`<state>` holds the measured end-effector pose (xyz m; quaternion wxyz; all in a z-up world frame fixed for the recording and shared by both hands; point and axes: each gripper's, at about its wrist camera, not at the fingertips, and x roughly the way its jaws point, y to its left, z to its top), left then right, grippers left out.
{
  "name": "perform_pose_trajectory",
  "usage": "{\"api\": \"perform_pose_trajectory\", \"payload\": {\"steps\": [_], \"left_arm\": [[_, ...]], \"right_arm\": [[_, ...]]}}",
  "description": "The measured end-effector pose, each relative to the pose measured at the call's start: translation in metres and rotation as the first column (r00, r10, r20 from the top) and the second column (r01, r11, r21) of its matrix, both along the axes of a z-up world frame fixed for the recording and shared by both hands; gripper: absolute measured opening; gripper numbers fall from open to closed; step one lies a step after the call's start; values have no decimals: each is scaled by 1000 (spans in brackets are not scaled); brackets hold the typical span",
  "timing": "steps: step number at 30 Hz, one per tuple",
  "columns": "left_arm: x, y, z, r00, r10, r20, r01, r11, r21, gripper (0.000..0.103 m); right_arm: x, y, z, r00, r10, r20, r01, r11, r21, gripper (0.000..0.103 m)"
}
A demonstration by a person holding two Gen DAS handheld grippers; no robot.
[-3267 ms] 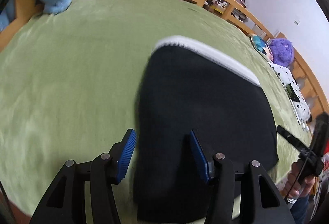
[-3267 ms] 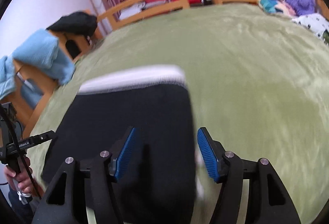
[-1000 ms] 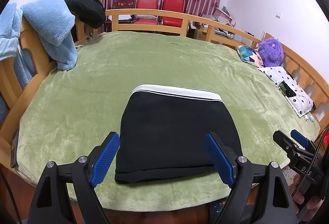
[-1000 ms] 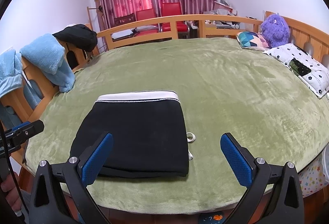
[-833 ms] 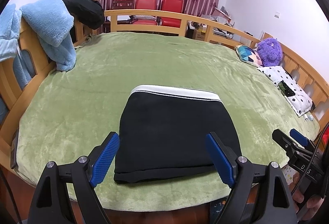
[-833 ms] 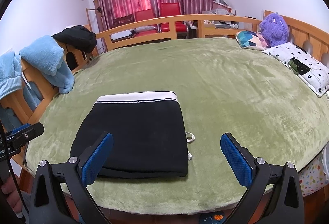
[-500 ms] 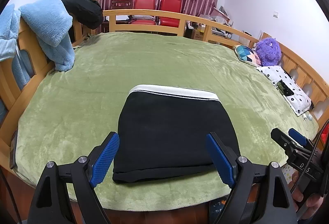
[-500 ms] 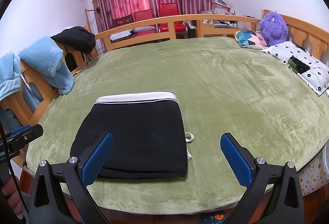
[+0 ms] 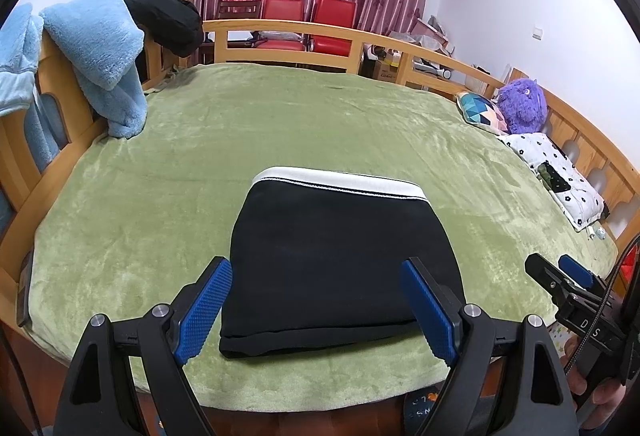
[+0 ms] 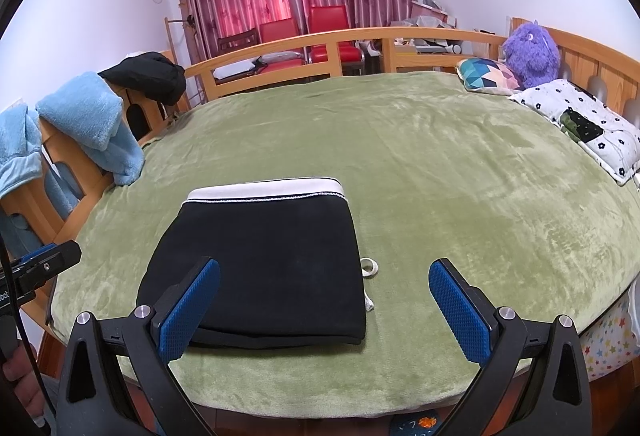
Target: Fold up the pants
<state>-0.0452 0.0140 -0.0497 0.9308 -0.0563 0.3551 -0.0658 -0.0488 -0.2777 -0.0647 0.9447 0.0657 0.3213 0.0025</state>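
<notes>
Nearest the cameras, the left gripper (image 9: 316, 306) hung back from the bed's near edge with its blue fingers (image 9: 204, 306) spread wide and nothing between them. The right gripper (image 10: 324, 310) was likewise withdrawn, its fingers (image 10: 460, 310) spread and empty.

Just beyond them the pants (image 9: 340, 256) lay on the green blanket (image 9: 180, 176) near the front edge of the bed. They formed a compact, roughly rectangular black bundle, stacked in layers, with the white waistband (image 9: 340, 182) on the far side and the folded edge toward the cameras. A short white drawstring loop (image 10: 369, 268) protruded at the bundle's right side. In my judgement the folding was essentially complete; at most the stray string remained to be tucked in.

Farther off, blue fleece (image 9: 100, 48) and a dark garment (image 9: 164, 18) hung over the wooden bed rail (image 9: 280, 26). Pillows (image 10: 584, 124) and a purple plush toy (image 10: 530, 52) lay at the far right.

No container was visible in either view.
</notes>
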Motion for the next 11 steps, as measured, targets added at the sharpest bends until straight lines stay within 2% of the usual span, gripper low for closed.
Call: {"api": "perform_pose_trajectory", "payload": {"steps": [11], "left_arm": [[-4,-1,1,1000,0,11,0,1000,-6,87]], "right_arm": [[0,2,0,1000,-3,-2,3,1000,1,102]]}}
